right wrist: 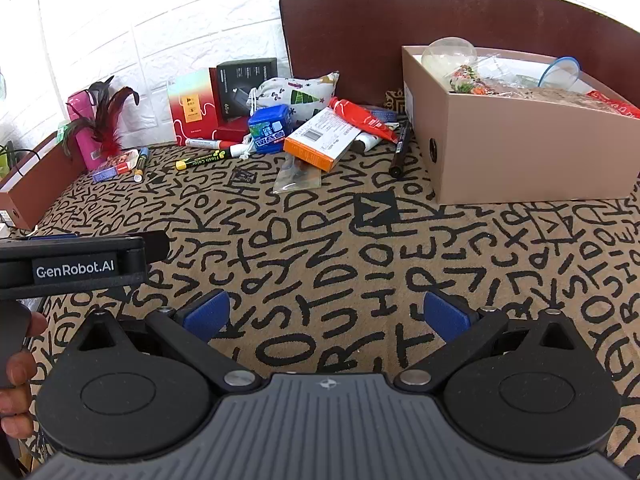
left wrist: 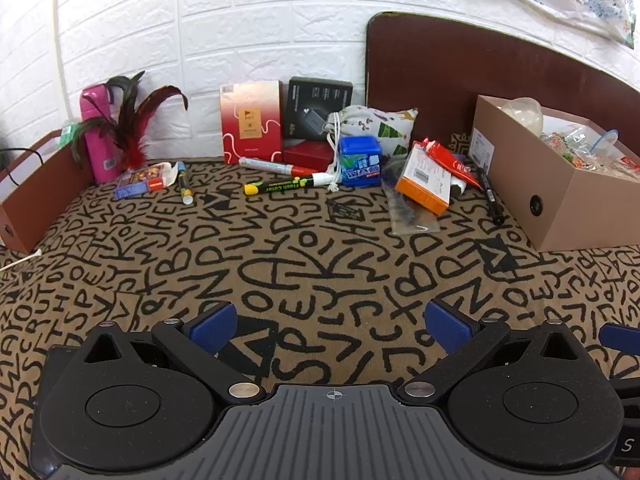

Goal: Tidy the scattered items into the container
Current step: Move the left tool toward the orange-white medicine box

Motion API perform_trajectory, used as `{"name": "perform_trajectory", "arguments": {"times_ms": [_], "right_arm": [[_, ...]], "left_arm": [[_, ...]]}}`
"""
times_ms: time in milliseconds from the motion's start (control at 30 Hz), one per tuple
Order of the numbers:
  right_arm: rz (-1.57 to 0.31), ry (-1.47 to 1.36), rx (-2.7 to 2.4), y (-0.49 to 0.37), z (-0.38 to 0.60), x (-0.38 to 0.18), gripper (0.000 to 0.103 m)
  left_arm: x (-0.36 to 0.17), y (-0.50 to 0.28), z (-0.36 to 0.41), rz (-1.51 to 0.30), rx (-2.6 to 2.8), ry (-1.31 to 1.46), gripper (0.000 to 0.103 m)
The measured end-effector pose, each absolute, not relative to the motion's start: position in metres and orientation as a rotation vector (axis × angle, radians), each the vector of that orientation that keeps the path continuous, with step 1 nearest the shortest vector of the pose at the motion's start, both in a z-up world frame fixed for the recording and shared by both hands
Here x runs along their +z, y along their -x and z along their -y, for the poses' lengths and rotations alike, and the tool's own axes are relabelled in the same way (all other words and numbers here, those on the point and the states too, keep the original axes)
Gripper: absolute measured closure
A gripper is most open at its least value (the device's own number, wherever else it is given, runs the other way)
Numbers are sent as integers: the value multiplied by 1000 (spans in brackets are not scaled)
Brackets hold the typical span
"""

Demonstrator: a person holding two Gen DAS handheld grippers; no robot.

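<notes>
Left wrist view shows the left hand-held gripper (left wrist: 331,326) spread wide with nothing between its blue pads, hanging over the near part of a letter-patterned cloth (left wrist: 280,264) on the worktop, while along the far edge by the white wall lie a yellow-capped marker (left wrist: 288,186), a blue box (left wrist: 360,161), an orange box (left wrist: 425,184), a red tube (left wrist: 450,160) and a black pen (left wrist: 490,196). Right wrist view has the right hand-held gripper (right wrist: 326,314) equally wide and empty, with the cardboard box (right wrist: 520,140), already partly filled, standing at the far right corner just beside the pen.
</notes>
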State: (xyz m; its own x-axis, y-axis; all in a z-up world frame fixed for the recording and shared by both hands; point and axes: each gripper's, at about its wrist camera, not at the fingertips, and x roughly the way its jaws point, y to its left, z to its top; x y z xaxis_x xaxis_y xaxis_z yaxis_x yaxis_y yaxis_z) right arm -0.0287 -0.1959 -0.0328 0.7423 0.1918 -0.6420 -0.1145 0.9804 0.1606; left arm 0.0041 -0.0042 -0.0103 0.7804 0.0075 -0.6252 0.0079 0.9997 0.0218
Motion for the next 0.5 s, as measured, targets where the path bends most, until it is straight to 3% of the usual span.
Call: {"name": "perform_trajectory", "arguments": {"times_ms": [500], "right_arm": [[-726,-109,173,26,193,-38,0]], "left_arm": [[-15,-5,5,-684,-1,-26,0]]}}
